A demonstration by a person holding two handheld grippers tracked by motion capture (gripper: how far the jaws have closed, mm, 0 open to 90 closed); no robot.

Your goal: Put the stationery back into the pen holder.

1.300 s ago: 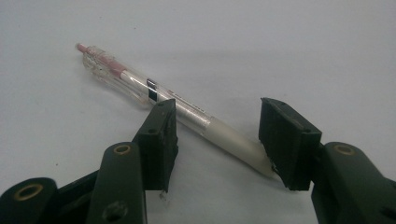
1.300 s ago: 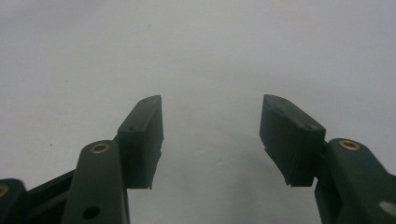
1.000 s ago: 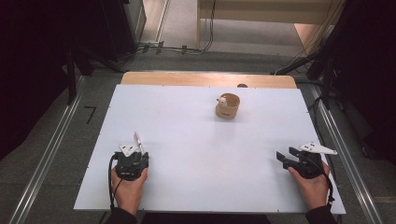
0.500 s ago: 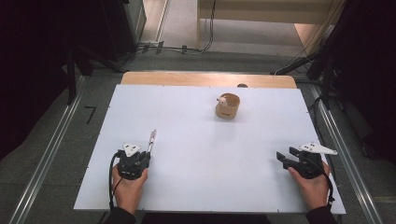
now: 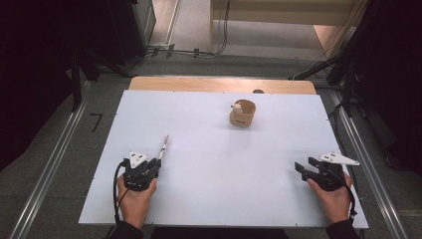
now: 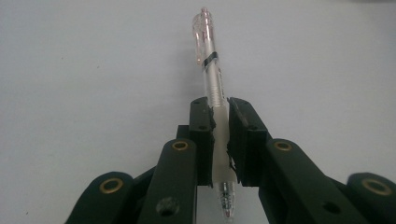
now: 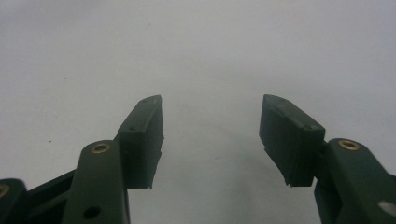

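A clear plastic pen (image 6: 212, 79) with a pinkish end runs between the two black jaws of my left gripper (image 6: 219, 116), whose pads press on its barrel; the tip points back toward the camera. In the high view the pen (image 5: 163, 145) sticks out forward from the left gripper (image 5: 158, 160) at the table's near left, low over the white surface. My right gripper (image 5: 304, 166) rests at the near right, pointing left. Its jaws stand wide apart with nothing between them (image 7: 210, 126).
A small round wooden cup (image 5: 242, 114) with a white object inside stands at the far middle of the white table (image 5: 224, 174). Metal rails run along both sides, and cables lie on the floor beyond the far edge.
The pen in the left gripper has swung from standing tilted up beside the jaws to pointing forward and away. The right gripper has not moved.
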